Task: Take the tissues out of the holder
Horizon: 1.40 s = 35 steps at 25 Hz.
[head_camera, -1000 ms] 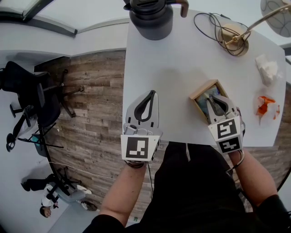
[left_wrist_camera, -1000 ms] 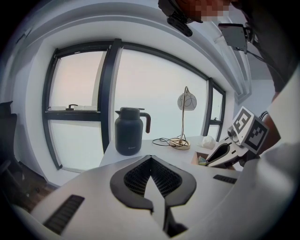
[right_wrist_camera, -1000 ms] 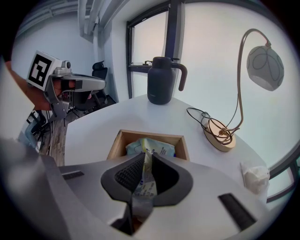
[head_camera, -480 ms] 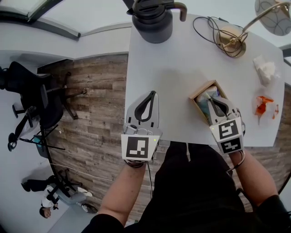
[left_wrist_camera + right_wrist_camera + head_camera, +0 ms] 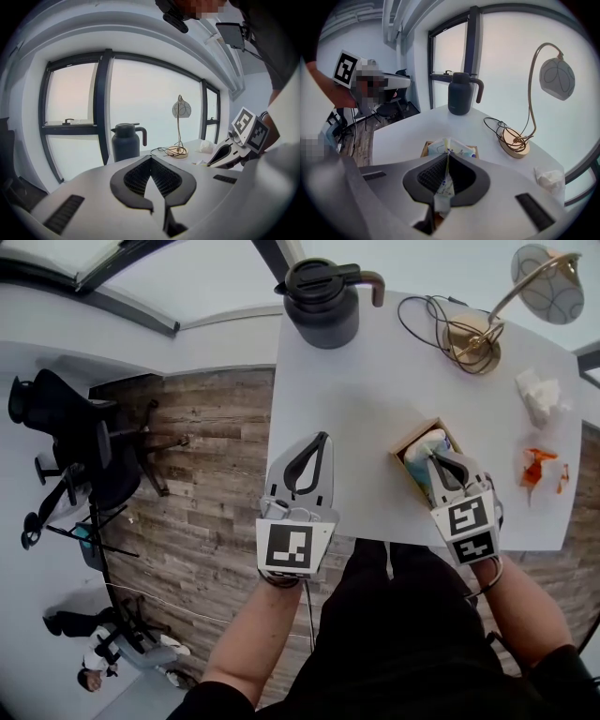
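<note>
The right gripper (image 5: 434,461) has just clenched on a glossy, crinkled tissue pack (image 5: 424,448) in the boxy wooden holder (image 5: 405,441); the left gripper (image 5: 315,441) is clenched empty.

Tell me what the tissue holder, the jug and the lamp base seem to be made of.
Tissue holder: likely wood, with a light tan, unpainted, matte rim.
Jug: dark grey and matte, plastic or coated metal; can't tell which.
Lamp base: probably brass-toned metal, golden with a sheen.
</note>
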Each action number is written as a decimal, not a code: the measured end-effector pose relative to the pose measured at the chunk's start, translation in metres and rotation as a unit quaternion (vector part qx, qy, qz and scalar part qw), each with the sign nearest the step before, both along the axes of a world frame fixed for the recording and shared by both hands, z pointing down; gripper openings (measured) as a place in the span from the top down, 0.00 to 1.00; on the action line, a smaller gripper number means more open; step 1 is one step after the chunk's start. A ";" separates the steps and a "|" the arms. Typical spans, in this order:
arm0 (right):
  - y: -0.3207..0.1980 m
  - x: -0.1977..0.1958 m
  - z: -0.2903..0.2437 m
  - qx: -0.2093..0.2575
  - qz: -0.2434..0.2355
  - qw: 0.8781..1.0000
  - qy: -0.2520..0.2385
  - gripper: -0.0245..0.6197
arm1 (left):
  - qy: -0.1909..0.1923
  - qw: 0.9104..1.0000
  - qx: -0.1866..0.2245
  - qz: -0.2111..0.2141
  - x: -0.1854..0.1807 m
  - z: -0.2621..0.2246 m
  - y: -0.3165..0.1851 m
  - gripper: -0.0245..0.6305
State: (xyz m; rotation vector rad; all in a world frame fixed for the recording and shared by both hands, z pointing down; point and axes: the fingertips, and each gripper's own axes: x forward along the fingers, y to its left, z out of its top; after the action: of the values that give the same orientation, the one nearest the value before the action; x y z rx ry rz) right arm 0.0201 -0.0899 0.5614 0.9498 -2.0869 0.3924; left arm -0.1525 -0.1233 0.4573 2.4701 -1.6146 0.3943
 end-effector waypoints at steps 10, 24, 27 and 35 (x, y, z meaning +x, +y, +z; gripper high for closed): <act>0.022 0.023 -0.081 0.016 0.012 1.000 -0.005 0.94 | -0.002 1.000 0.009 0.006 0.023 -0.080 0.029 0.96; 0.020 0.032 -0.124 0.050 0.031 0.998 -0.028 0.94 | 0.007 0.999 0.046 -0.008 0.019 -0.126 0.033 0.96; 0.021 0.035 -0.133 0.058 0.033 0.997 -0.031 0.94 | 0.011 0.999 0.046 -0.009 0.023 -0.131 0.040 0.96; 0.022 0.040 -0.163 0.085 0.035 0.995 -0.042 0.94 | 0.002 0.997 0.072 -0.013 0.024 -0.160 0.049 0.96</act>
State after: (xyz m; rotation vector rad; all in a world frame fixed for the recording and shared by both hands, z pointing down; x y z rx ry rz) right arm 0.0604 -0.0680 0.3987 1.1263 -2.1956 0.2984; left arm -0.1289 -0.0743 0.2974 2.5481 -1.7290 0.2785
